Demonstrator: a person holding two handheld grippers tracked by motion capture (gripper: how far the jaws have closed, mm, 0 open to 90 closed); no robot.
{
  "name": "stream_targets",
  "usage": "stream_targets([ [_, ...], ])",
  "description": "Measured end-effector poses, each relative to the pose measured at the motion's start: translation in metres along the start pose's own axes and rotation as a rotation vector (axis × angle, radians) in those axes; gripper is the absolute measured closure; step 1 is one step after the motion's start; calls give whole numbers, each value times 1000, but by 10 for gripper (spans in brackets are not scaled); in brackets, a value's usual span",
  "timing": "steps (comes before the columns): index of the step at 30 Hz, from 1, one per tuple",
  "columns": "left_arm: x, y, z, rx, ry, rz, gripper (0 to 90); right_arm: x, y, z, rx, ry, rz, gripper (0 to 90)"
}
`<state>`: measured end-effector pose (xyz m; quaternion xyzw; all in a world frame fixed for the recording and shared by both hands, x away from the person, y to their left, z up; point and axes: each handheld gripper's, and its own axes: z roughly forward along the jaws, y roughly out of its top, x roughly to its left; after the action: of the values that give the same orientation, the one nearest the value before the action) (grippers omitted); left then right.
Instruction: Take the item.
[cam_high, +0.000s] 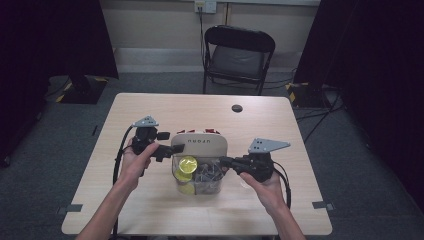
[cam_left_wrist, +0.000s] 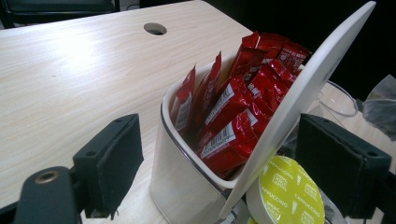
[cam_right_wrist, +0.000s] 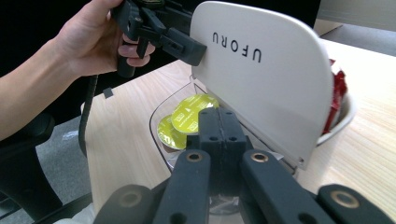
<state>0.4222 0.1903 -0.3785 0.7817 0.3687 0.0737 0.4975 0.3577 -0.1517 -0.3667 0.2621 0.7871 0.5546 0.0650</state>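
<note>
A storage box stands mid-table with its white lid (cam_high: 200, 142) (cam_right_wrist: 261, 79) marked UFORU tilted up. Behind the lid, a white compartment (cam_left_wrist: 177, 177) holds several red sachets (cam_left_wrist: 238, 107) (cam_right_wrist: 338, 88). In front, a clear compartment (cam_high: 216, 189) (cam_right_wrist: 156, 126) holds yellow-green capsules (cam_high: 187, 164) (cam_left_wrist: 289, 191) (cam_right_wrist: 187, 114) and dark items. My left gripper (cam_high: 172, 150) (cam_left_wrist: 224, 140) (cam_right_wrist: 189, 49) is open, its jaws either side of the lid's left edge. My right gripper (cam_high: 223, 161) (cam_right_wrist: 219, 116) is shut at the clear compartment's right rim; anything pinched is hidden.
A round cable hole (cam_high: 237, 108) (cam_left_wrist: 155, 28) lies in the tabletop beyond the box. A black folding chair (cam_high: 237, 55) stands behind the table. A clear plastic bag (cam_left_wrist: 380, 105) with dark contents sits by the clear compartment. Bare wood surrounds the box.
</note>
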Motion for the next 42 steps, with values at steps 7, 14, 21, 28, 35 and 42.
stream_targets([
  [7,0,0,0,3,1,0,149,-2,-1,-7,-14,-14,5,900],
  [14,0,0,0,5,-2,-2,149,-5,0,-17,-32,-31,8,900],
  [21,0,-1,1,11,-2,1,149,-9,-2,-27,-47,-47,5,900],
  [28,0,-1,0,12,1,1,150,-14,-4,-36,-57,-69,17,900],
  [35,1,-1,1,11,-6,-3,149,-22,-9,-51,-69,-113,37,900],
  [42,2,-1,1,13,-9,-3,149,-33,-17,-61,-70,-152,61,900],
])
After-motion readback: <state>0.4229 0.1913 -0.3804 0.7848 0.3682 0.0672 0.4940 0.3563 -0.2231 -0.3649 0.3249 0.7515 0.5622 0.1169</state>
